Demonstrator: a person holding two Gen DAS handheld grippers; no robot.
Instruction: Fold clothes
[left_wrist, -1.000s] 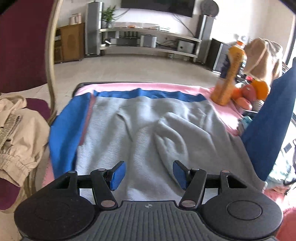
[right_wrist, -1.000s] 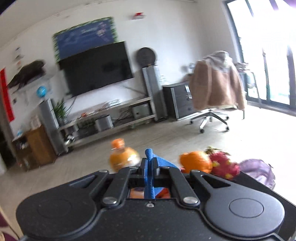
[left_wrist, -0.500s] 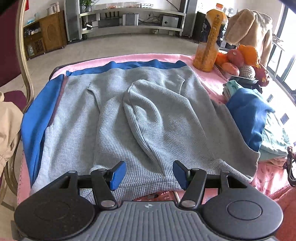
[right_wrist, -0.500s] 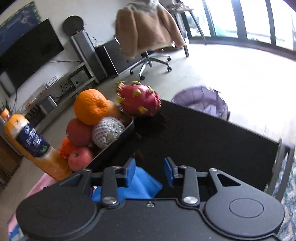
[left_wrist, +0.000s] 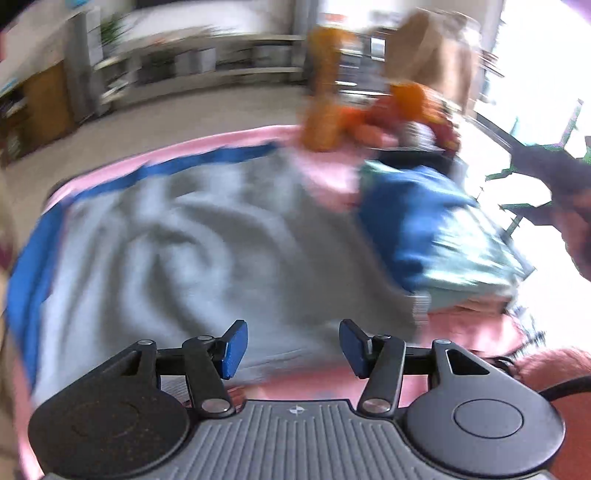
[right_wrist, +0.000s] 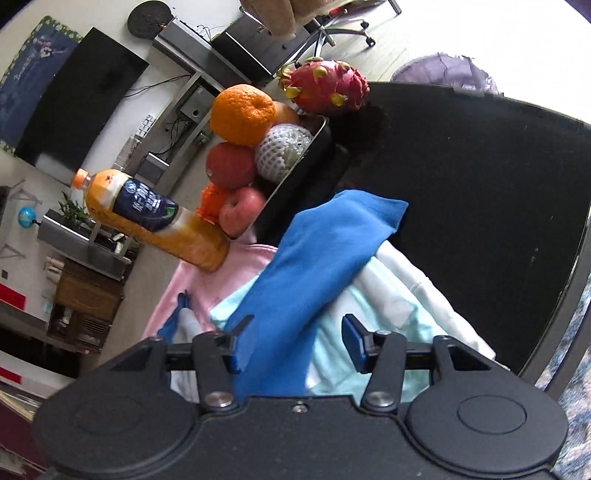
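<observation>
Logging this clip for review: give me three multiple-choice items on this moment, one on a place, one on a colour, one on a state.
1. Where does the blue folded cloth lie?
A. on the pale folded clothes
B. in the fruit tray
C. on the floor

2. What colour is the garment spread in front of the left tongs?
A. red
B. grey
C. black

3. How do the right tongs stand?
A. shut on the bottle
B. shut on the blue cloth
C. open

Answers: 1 A, the blue cloth rests across the pale stack beside the fruit tray. 2 B, the grey sweater covers the pink table cover. 3 C, a wide gap separates both fingers, gripping nothing.
</observation>
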